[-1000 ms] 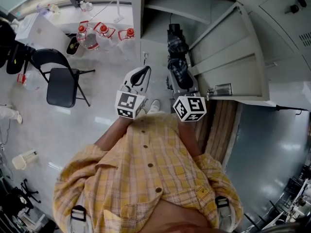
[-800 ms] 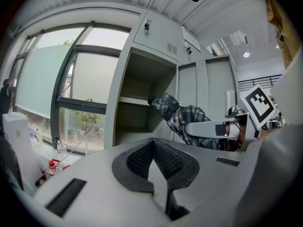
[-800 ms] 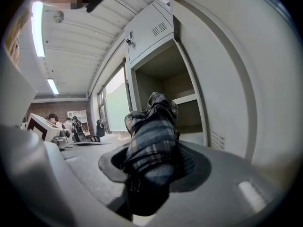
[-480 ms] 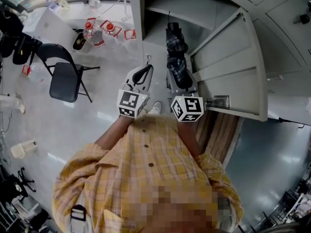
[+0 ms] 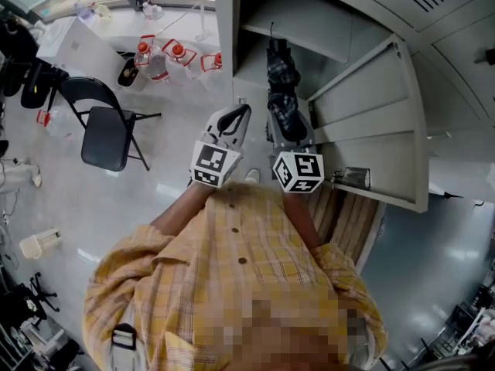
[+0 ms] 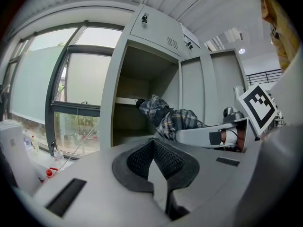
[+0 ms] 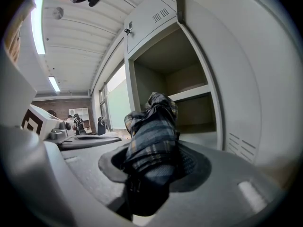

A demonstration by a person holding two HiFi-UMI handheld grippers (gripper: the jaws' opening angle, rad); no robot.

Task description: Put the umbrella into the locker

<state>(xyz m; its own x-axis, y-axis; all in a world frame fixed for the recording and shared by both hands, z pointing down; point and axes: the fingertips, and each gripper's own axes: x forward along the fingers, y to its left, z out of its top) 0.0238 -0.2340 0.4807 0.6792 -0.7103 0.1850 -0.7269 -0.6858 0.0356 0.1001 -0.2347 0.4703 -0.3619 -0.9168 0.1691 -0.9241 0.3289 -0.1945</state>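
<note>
Two grippers at the open locker [image 5: 309,18] — the right gripper [image 7: 154,169] is holding the umbrella [image 7: 151,131].
Its fingers [image 7: 196,167] are clenching the folded plaid umbrella near its dark end, and the rest is sticking out ahead, the far end poking into the locker's open compartment beside the swung-out door [image 5: 371,118]. The left gripper [image 6: 152,161] is hovering just beside the right one, by the locker's left edge, its fingers [image 6: 135,161] pressing together on nothing. Off to the left, on the floor — a folding chair [image 5: 104,134] and red-capped bottles [image 5: 158,56].
</note>
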